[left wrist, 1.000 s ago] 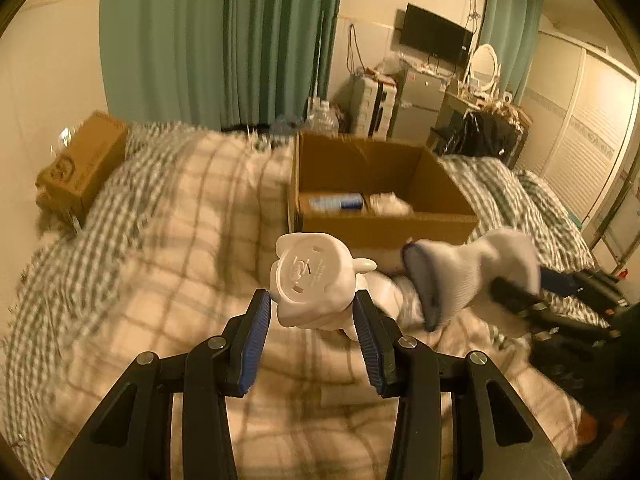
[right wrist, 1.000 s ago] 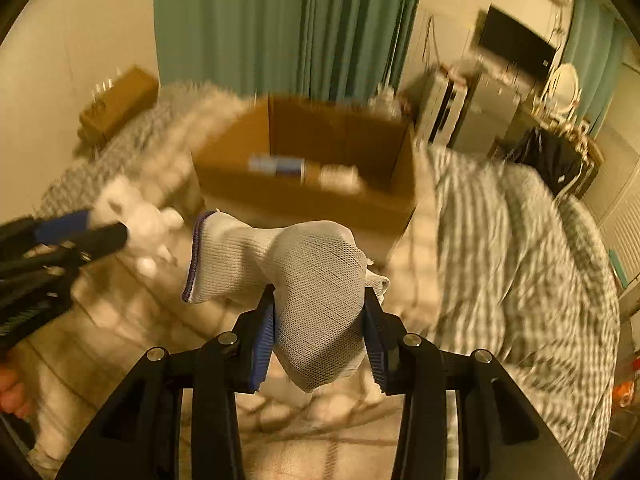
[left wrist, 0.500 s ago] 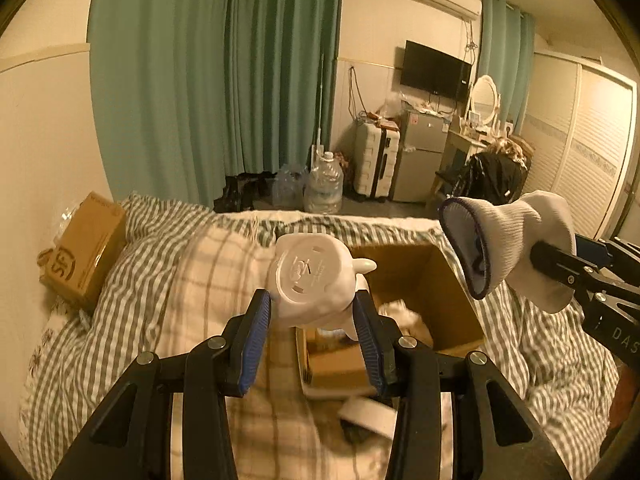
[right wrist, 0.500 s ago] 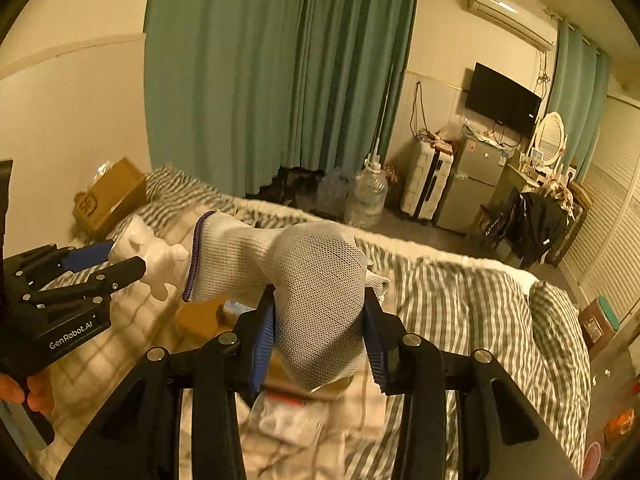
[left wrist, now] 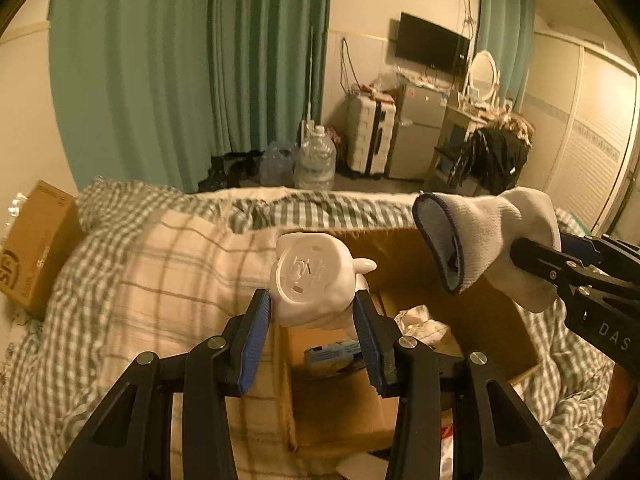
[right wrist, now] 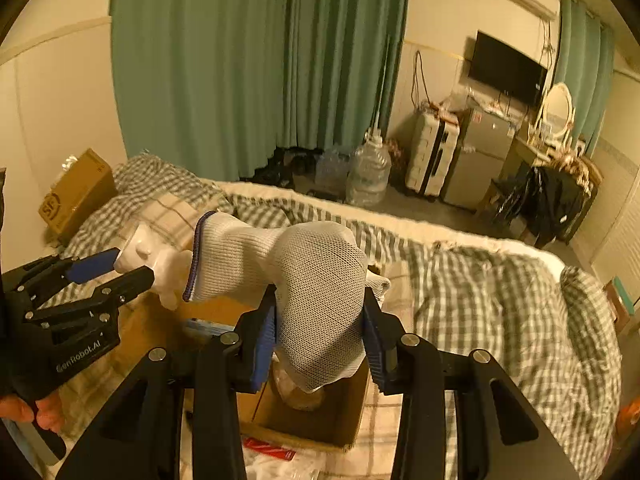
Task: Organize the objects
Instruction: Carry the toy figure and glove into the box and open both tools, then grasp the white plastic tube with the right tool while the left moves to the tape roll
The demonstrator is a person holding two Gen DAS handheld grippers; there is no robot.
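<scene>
My left gripper (left wrist: 312, 316) is shut on a white plastic figurine (left wrist: 310, 292), base toward the camera, held above the near left wall of an open cardboard box (left wrist: 340, 412) on the bed. My right gripper (right wrist: 320, 336) is shut on a white sock with a purple cuff (right wrist: 304, 280) and holds it over the same box (right wrist: 316, 424). The sock (left wrist: 480, 248) and right gripper (left wrist: 560, 276) show at the right of the left wrist view. The figurine (right wrist: 156, 264) and left gripper (right wrist: 112, 272) show at the left of the right wrist view. A blue packet (left wrist: 332, 356) and white crumpled item (left wrist: 420, 320) lie in the box.
The bed carries a checked duvet (right wrist: 500, 312) and a plaid blanket (left wrist: 180, 272). A closed brown carton (left wrist: 32, 248) sits at the bed's far left by the wall. Green curtains, water jugs (right wrist: 368, 176), a suitcase and a small fridge stand beyond the bed. Wrappers (right wrist: 272, 452) lie before the box.
Both grippers have risen from low over the bed and moved in over the box, now looking down into it. Each still holds its object.
</scene>
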